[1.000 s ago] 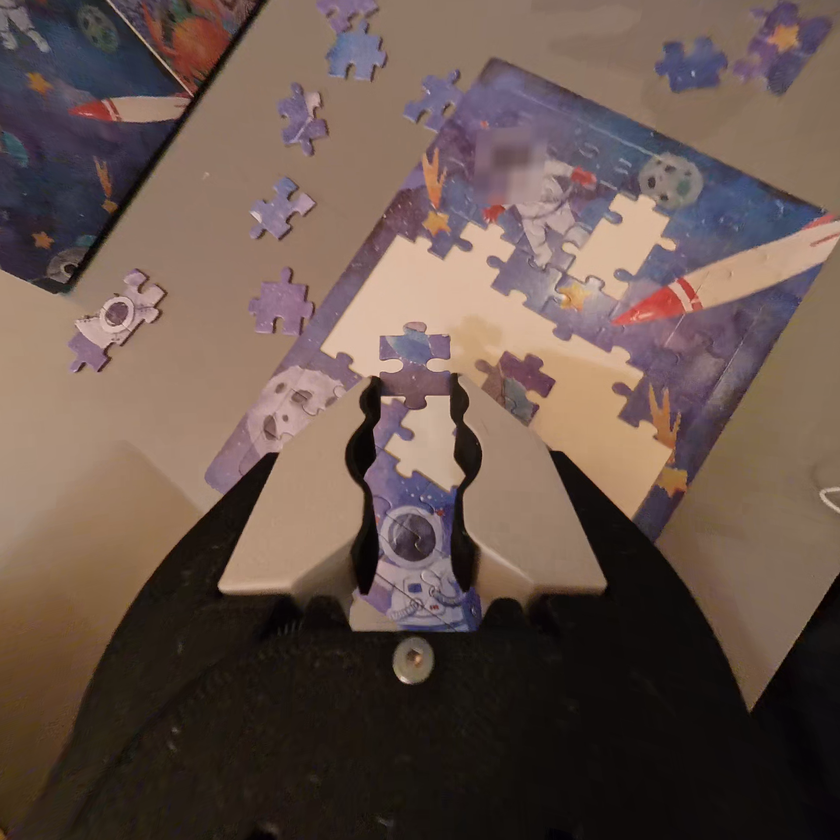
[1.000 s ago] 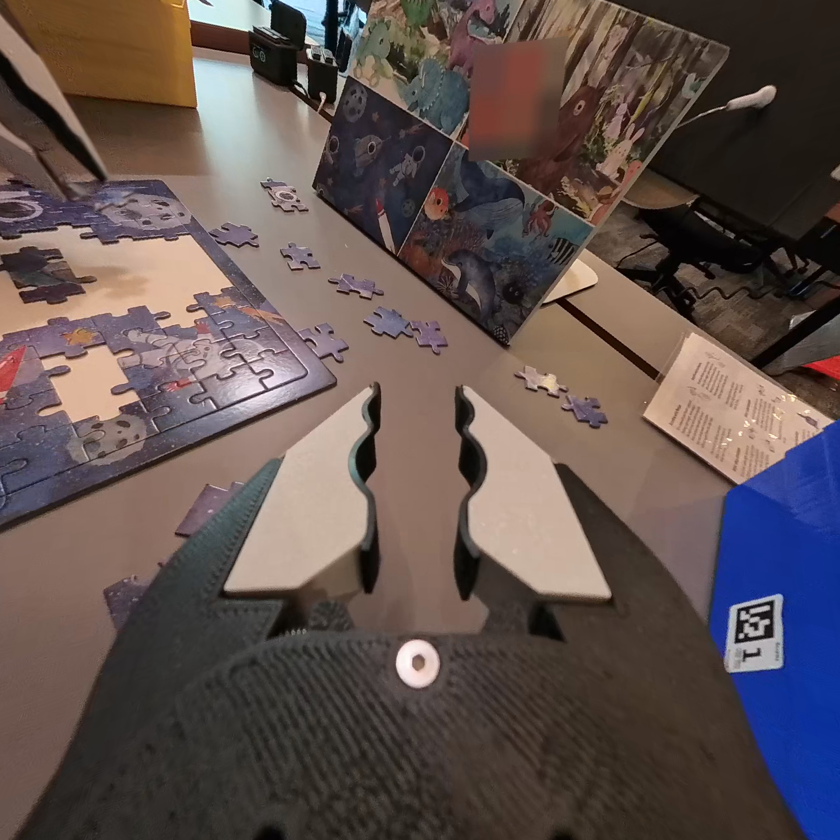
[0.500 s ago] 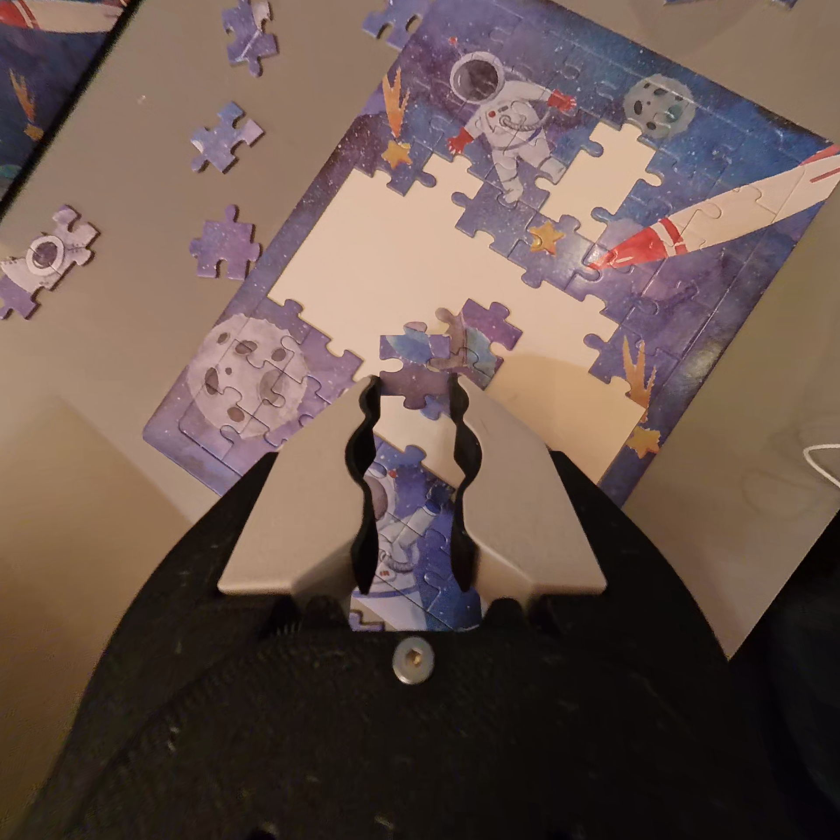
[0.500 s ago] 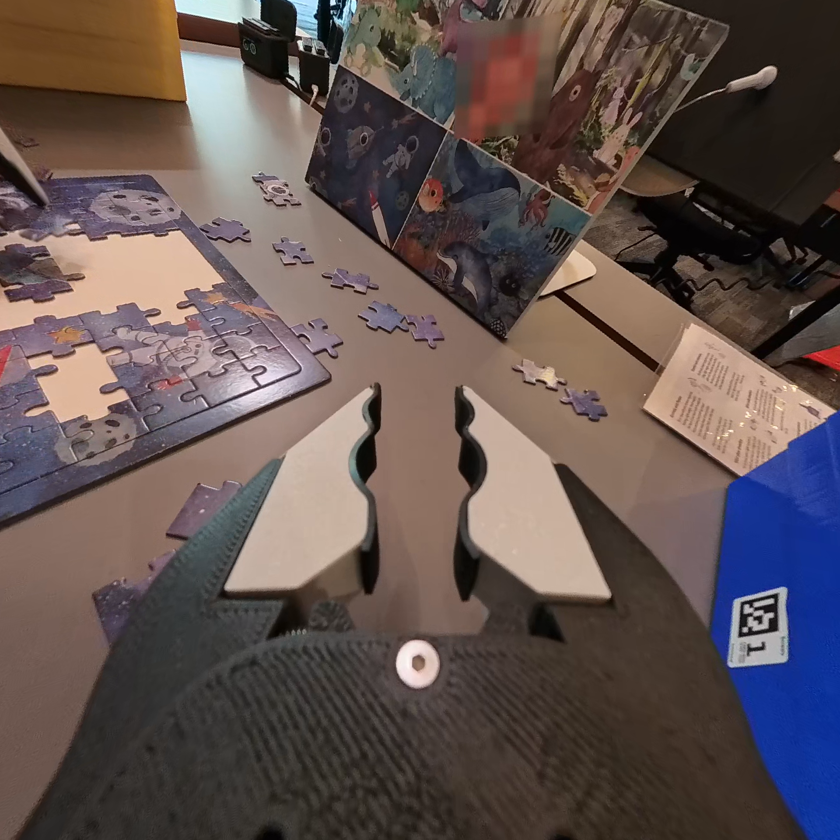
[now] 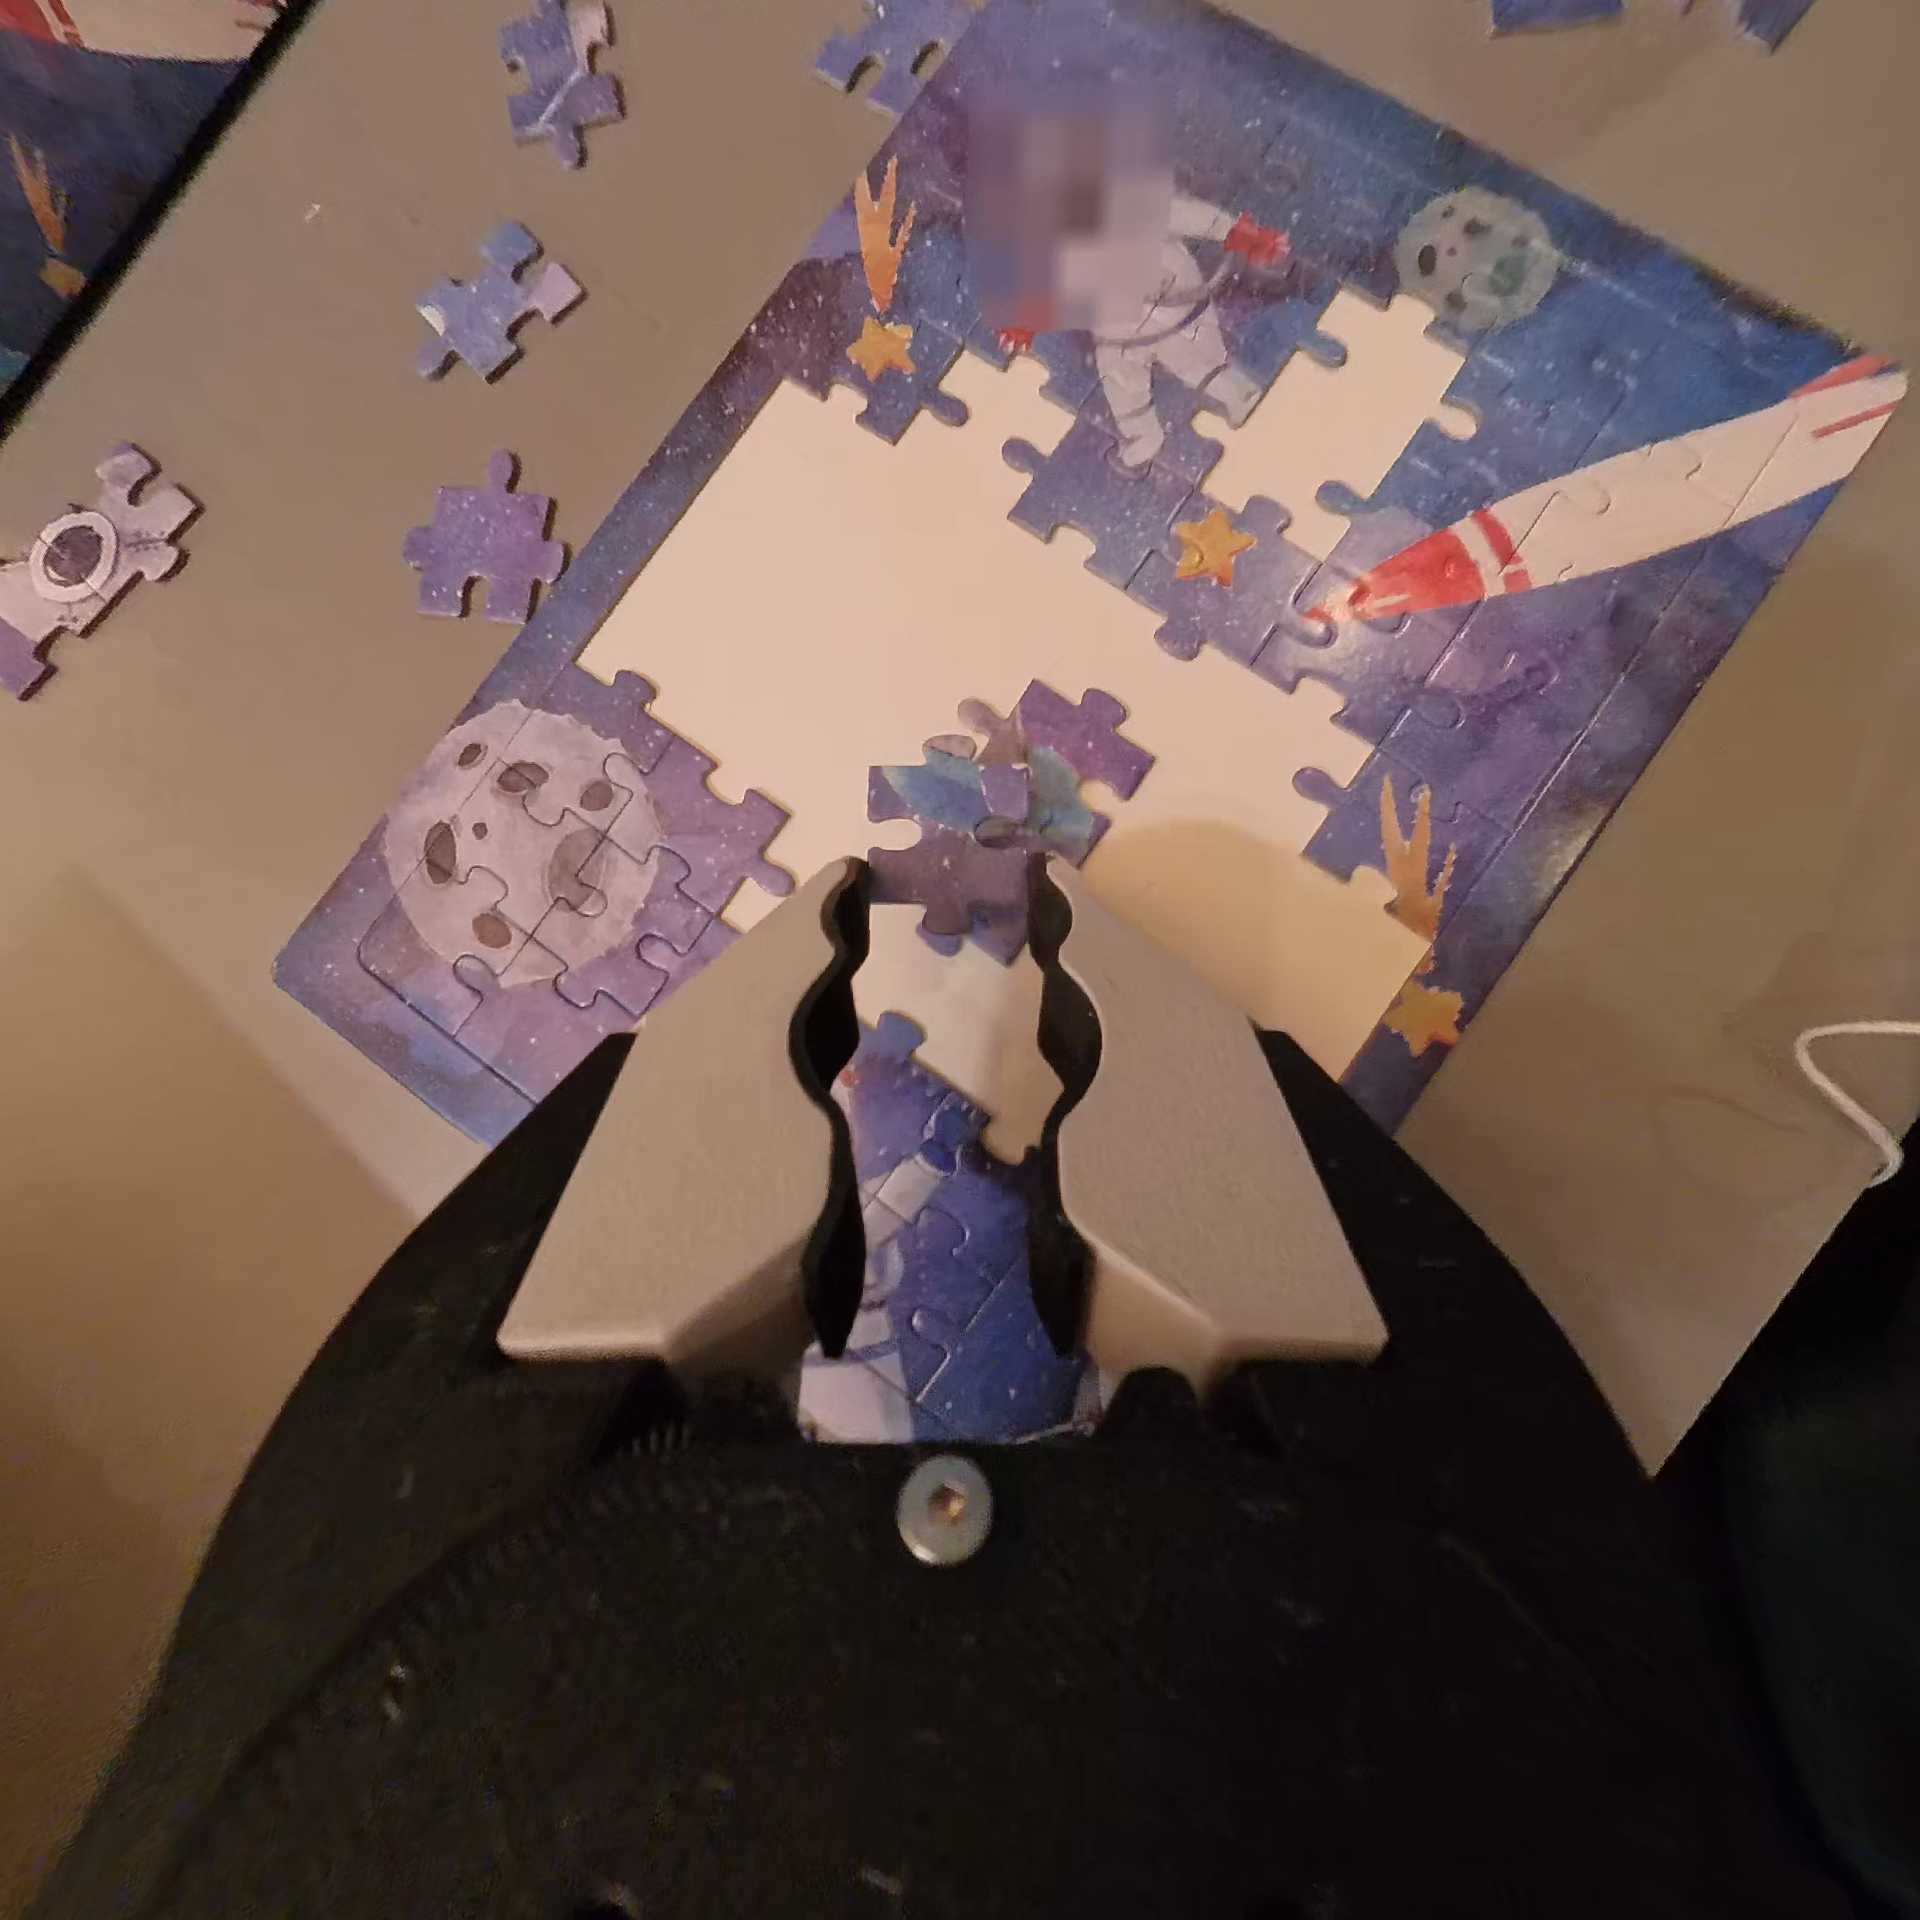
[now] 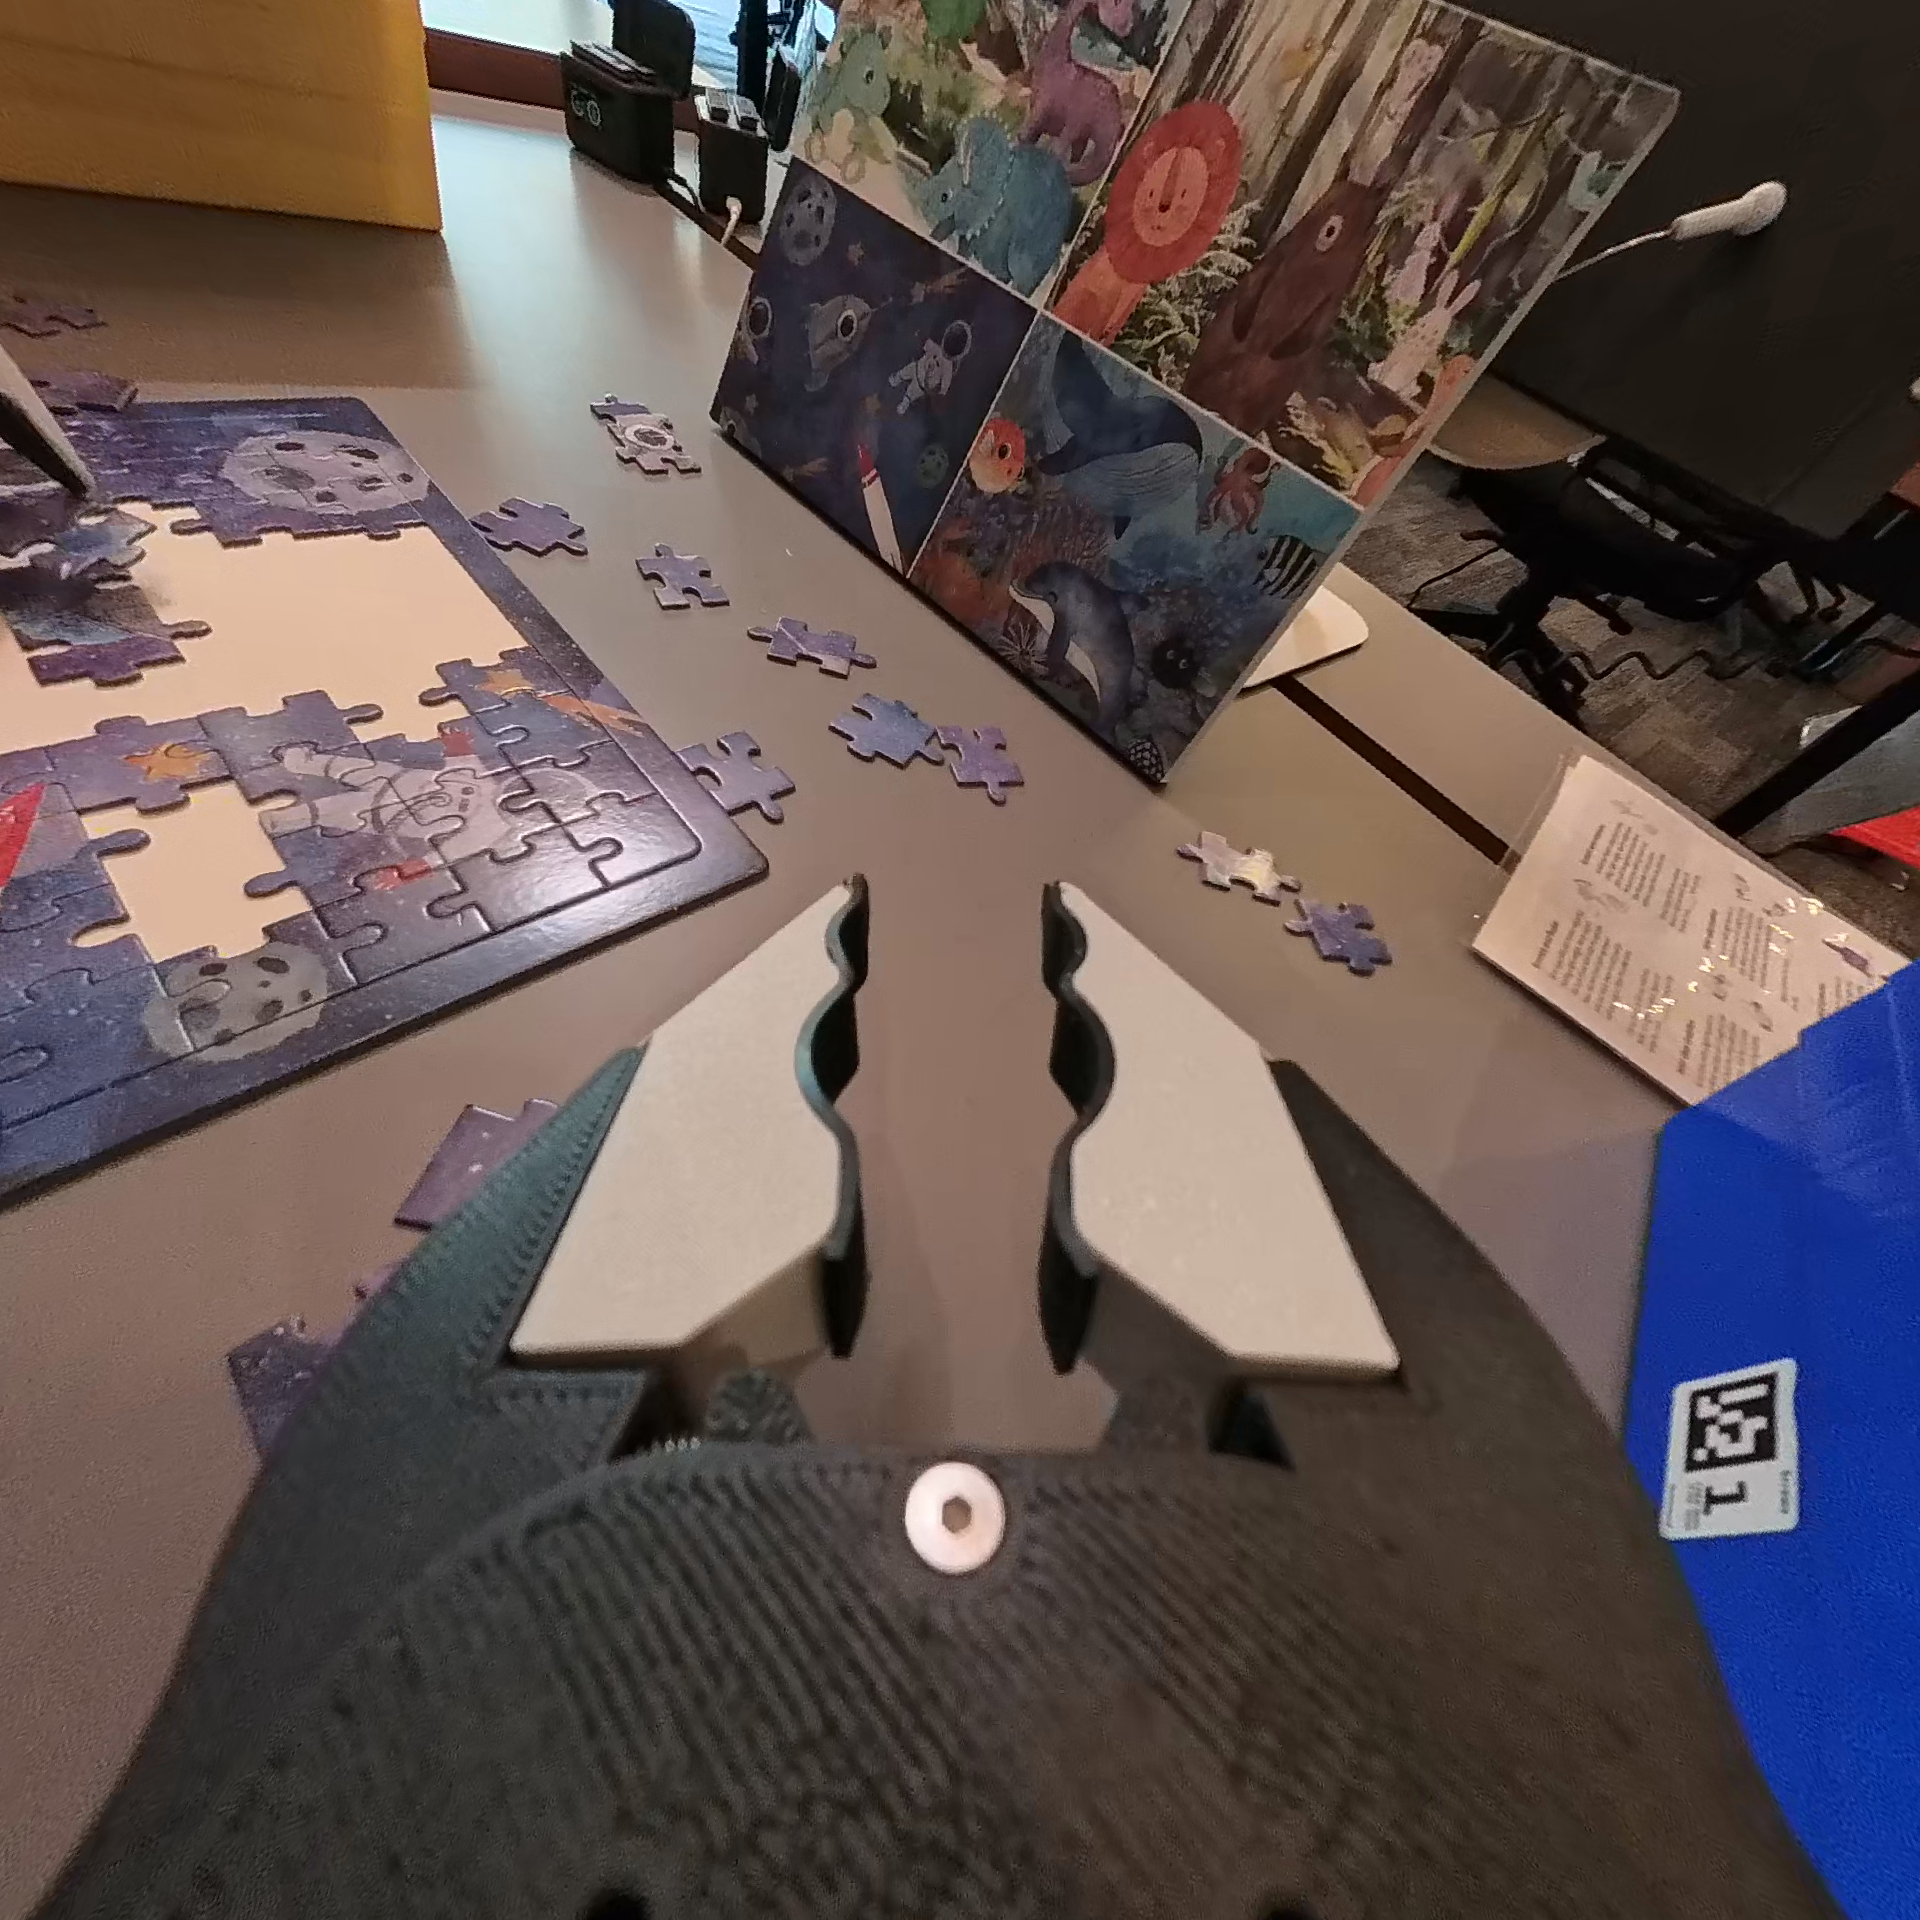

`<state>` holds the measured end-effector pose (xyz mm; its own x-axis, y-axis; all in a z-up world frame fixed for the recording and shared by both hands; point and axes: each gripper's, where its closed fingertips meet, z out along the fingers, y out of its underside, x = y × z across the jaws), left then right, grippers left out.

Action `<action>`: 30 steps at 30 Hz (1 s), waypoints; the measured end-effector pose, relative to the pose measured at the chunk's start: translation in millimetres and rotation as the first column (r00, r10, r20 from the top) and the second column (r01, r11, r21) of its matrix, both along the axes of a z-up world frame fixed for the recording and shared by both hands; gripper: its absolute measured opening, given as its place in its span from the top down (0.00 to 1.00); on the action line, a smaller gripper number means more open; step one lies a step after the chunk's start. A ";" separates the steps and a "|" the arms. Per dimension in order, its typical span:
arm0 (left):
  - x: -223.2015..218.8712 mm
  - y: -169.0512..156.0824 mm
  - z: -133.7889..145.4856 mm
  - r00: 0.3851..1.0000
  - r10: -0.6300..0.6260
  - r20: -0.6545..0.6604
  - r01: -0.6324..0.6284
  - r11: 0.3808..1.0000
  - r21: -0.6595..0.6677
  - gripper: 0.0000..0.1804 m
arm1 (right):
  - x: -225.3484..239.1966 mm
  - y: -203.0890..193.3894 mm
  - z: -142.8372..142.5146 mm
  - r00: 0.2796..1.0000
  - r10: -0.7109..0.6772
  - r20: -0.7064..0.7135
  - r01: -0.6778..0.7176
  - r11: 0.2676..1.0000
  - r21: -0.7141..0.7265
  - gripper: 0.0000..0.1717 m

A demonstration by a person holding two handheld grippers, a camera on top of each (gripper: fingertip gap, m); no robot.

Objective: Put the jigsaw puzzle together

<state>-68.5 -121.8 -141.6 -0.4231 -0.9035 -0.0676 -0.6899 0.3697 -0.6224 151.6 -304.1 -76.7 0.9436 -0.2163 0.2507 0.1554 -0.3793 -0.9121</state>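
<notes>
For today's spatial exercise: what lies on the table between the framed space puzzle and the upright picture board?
In the right wrist view, loose purple puzzle pieces lie scattered on the grey table between the space puzzle and the picture board.

A grey-brown table point(image 6: 582, 270) fills most of both views, dimly lit and shadowed toward its near edge. At its far edge stands a yellow box-like panel point(image 6: 208, 104), with black devices point(image 6: 623, 94) beside it and a strip of bright window point(image 6: 520, 16) behind. Off the table's right edge lie patterned grey carpet point(image 6: 1662, 665) and a dark office chair point(image 6: 1621, 520), against a dark wall point(image 6: 1818, 156).
</notes>
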 end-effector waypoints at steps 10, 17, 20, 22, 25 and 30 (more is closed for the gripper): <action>31.1 -11.9 63.5 0.963 0.157 0.217 0.004 0.802 -0.597 0.84 | -92.7 57.2 4.6 0.946 0.203 0.253 -0.198 0.979 -0.048 0.76; 34.8 -21.6 74.4 0.931 0.136 0.340 0.059 0.861 -0.505 0.84 | -172.3 108.4 27.5 0.904 0.412 -0.111 -0.391 0.904 0.175 0.79; 34.3 -23.5 80.0 0.898 0.132 0.420 0.056 0.912 -0.406 0.83 | -175.7 119.1 40.5 0.802 0.463 -0.378 -0.358 0.878 0.317 0.81; 34.1 -25.2 82.2 0.879 0.123 0.461 0.049 0.938 -0.344 0.83 | -175.6 124.9 38.9 0.733 0.474 -0.487 -0.327 0.875 0.357 0.82; 34.4 -29.9 81.2 0.869 0.103 0.484 0.040 0.961 -0.275 0.83 | -172.6 133.2 28.1 0.707 0.437 -0.556 -0.293 0.896 0.333 0.84; 33.5 -37.0 90.4 0.844 0.090 0.528 0.045 0.970 -0.237 0.83 | -176.4 143.4 31.7 0.635 0.452 -0.627 -0.271 0.890 0.367 0.87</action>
